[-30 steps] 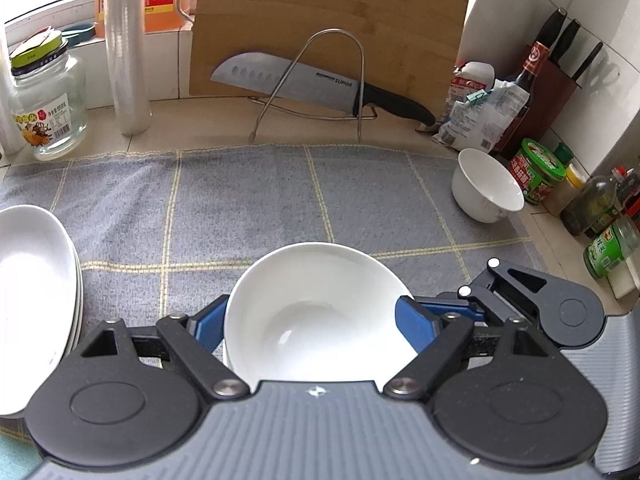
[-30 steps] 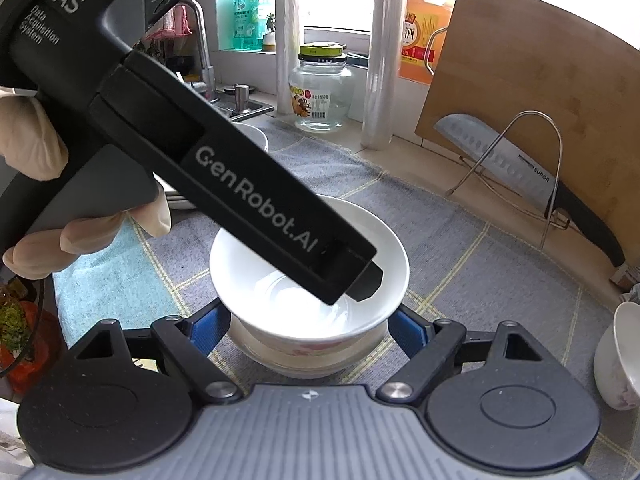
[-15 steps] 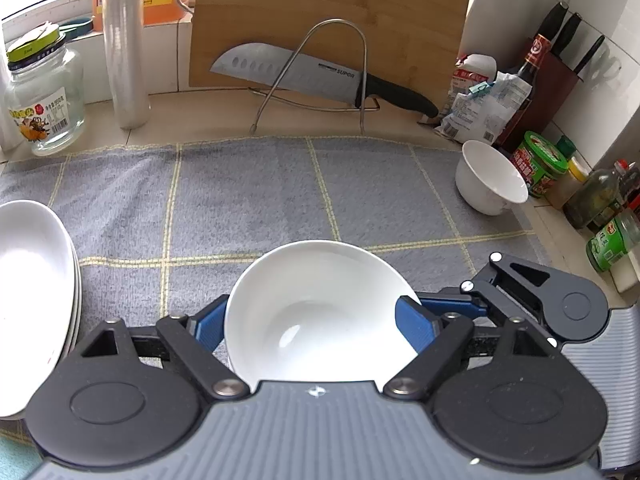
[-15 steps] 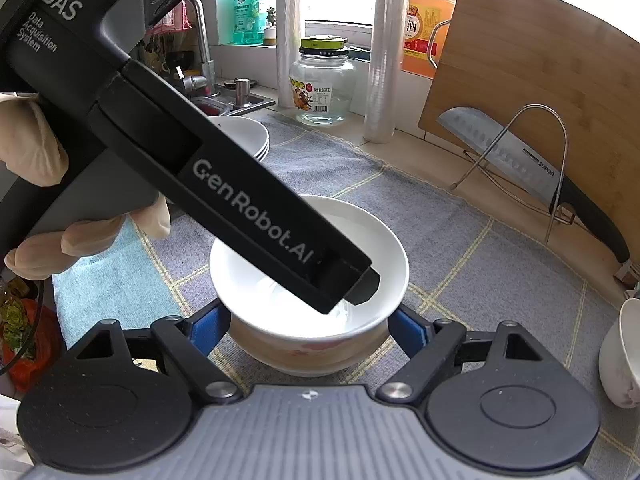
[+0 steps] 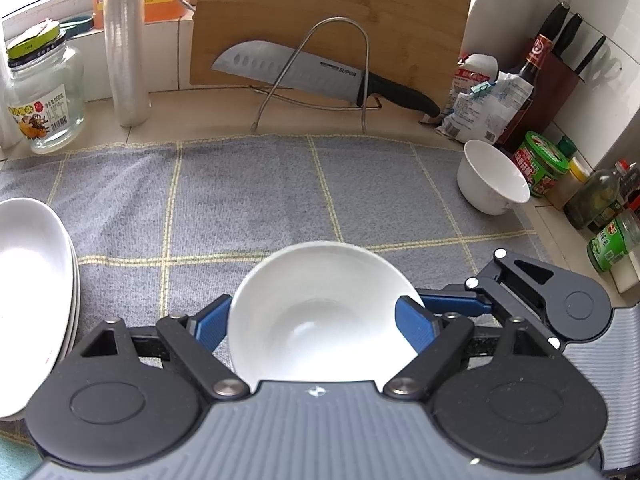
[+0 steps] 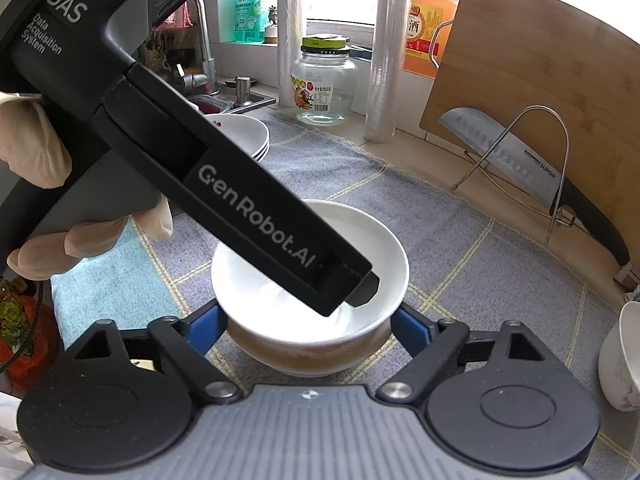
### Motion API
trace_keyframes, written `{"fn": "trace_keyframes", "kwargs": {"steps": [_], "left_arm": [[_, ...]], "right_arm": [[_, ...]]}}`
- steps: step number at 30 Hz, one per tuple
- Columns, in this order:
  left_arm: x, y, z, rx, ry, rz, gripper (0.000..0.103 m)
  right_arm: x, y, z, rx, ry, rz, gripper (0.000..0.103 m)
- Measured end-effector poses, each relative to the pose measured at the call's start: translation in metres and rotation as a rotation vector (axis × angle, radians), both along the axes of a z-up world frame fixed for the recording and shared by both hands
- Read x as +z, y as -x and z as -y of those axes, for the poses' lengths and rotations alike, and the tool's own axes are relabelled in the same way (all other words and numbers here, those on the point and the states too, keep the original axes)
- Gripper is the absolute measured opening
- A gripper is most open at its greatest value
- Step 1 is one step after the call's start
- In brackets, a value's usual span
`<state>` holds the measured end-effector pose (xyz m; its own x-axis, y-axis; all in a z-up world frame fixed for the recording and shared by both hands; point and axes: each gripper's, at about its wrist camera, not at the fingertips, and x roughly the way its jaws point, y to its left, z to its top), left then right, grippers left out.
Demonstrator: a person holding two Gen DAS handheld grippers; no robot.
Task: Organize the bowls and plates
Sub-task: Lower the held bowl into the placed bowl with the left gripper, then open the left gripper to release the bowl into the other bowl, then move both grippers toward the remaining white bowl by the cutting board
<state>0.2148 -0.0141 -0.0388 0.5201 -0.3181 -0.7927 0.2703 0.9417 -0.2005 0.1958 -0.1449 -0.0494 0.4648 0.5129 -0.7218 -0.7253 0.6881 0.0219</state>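
Note:
A white bowl (image 5: pixel 320 312) sits nested in a second bowl with a reddish pattern (image 6: pixel 308 360) on the grey checked cloth (image 5: pixel 240 200). My left gripper (image 5: pixel 312 320) has its blue pads against the white bowl's sides, and its jaws are opening. In the right wrist view the left gripper (image 6: pixel 352 284) reaches down over the bowl's inside. My right gripper (image 6: pixel 306 328) straddles the lower bowl; its jaws are opening and the pads (image 6: pixel 412 328) stand just off the bowl's sides. A gloved hand (image 6: pixel 32 152) holds the left gripper.
A stack of white plates (image 5: pixel 28 288) lies at the cloth's left edge. A small white bowl (image 5: pixel 492 178) stands at the far right. Behind the cloth are a knife on a wire rack (image 5: pixel 288 70), a glass jar (image 5: pixel 44 100) and bottles (image 5: pixel 600 196).
The right gripper's pads have spread apart and come off the lower bowl's sides. The left gripper's pads have barely widened. The bowls have not moved.

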Motion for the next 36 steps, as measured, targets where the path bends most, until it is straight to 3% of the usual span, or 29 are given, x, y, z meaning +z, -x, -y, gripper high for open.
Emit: {"fn": "trace_keyframes", "kwargs": {"steps": [2, 16, 27, 34, 36], "left_arm": [[0.001, 0.001, 0.000, 0.002, 0.001, 0.012, 0.087], [0.018, 0.022, -0.009, 0.075, 0.010, 0.192, 0.094], [0.021, 0.049, -0.001, 0.128, 0.063, 0.220, 0.095], [0.028, 0.067, 0.023, 0.056, 0.061, 0.315, 0.100], [0.030, 0.068, 0.031, 0.011, 0.068, 0.301, 0.100]], "right_arm": [[0.000, 0.000, 0.000, -0.003, -0.004, 0.011, 0.103], [0.003, 0.003, 0.021, -0.019, -0.067, 0.008, 0.103], [0.007, 0.012, 0.058, -0.074, -0.086, 0.028, 0.103], [0.006, 0.020, 0.089, -0.140, -0.084, 0.030, 0.103], [0.006, 0.022, 0.097, -0.171, -0.087, 0.030, 0.103]]}}
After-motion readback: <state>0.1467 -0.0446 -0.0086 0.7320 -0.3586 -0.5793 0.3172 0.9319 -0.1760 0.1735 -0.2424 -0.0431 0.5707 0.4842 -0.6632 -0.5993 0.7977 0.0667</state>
